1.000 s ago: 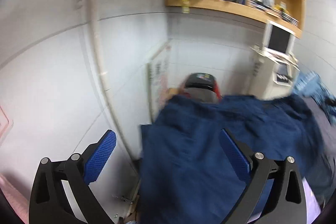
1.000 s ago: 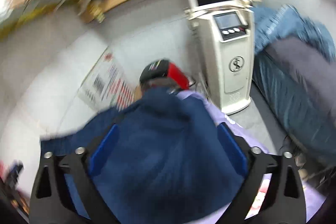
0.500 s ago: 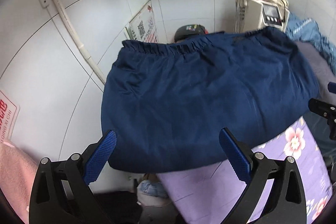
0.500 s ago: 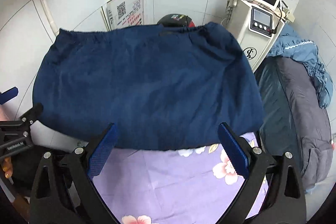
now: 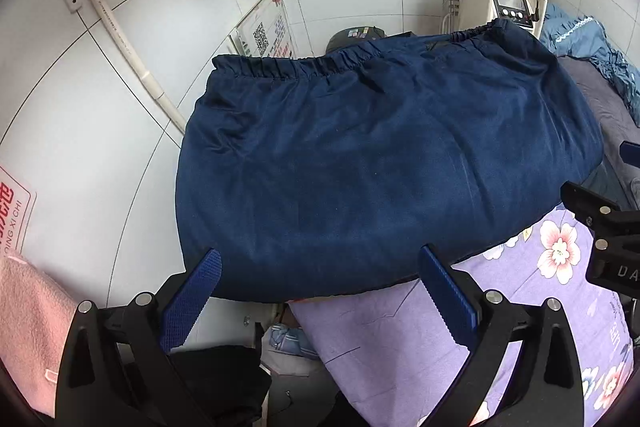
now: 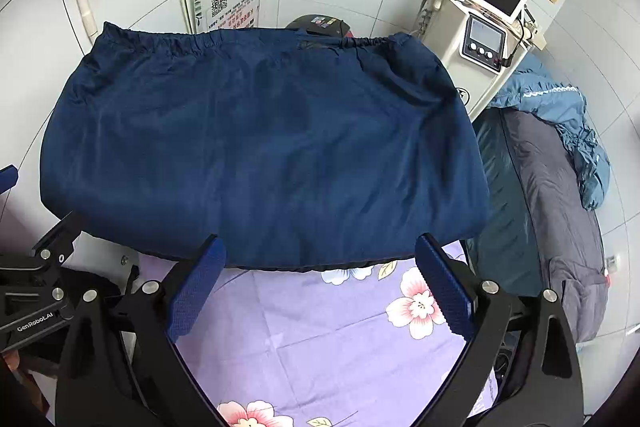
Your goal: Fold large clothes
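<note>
A large navy blue garment (image 5: 380, 163) with an elastic gathered band along its far edge lies spread flat across the far end of a table covered by a purple floral cloth (image 5: 400, 339). It also shows in the right wrist view (image 6: 260, 151), over the floral cloth (image 6: 320, 327). My left gripper (image 5: 320, 291) is open and empty, just short of the garment's near left edge. My right gripper (image 6: 320, 279) is open and empty at the near edge, right of centre. Each gripper's body shows in the other's view.
A tiled wall is behind the table, with a poster (image 6: 228, 3) leaning on it. A white machine with a screen (image 6: 484, 23) stands at the far right. A bed with grey and blue bedding (image 6: 552, 179) is on the right. Pink cloth (image 5: 24, 327) hangs at the left.
The garment was in the air and blurred a second ago; now it lies flat on the table. Both grippers have drawn back toward its near edge, open.
</note>
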Motion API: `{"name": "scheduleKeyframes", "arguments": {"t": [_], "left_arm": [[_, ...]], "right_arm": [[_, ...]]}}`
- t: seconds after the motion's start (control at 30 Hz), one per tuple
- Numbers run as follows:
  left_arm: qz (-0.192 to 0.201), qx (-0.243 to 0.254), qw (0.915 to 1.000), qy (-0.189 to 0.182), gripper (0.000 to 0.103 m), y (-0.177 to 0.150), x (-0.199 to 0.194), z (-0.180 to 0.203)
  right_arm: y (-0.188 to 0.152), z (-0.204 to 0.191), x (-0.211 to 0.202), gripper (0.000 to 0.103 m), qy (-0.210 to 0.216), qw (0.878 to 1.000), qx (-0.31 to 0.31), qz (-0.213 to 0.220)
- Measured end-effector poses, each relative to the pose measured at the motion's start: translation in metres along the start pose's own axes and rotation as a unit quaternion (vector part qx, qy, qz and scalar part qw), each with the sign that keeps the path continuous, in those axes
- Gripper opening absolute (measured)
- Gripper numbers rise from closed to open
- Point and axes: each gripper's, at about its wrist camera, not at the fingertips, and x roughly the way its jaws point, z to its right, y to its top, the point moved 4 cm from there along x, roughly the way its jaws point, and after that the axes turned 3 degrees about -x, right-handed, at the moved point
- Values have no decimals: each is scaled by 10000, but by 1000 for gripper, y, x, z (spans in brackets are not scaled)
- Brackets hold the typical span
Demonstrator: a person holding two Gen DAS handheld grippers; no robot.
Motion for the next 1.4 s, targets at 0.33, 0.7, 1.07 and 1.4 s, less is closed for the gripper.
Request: {"name": "scheduleKeyframes", "arguments": {"t": [0.33,0.7,1.07,1.4], "left_arm": [[-43,-81,9999,46,97,1,1,-4],[-66,-146,9999,65,97,-1,2,-8],[-70,-130,9999,53,97,-1,2,-8],[-62,-137,9999,62,97,-3,0,-9]], "right_arm": [[3,-6,1,94,69,10000,-37,-11],[4,-11,0,94,123,9999,-90,-39],[5,-14,0,94,181,9998,-80,-31],[5,-14,-1,94,217,9997,-60,-21]]}}
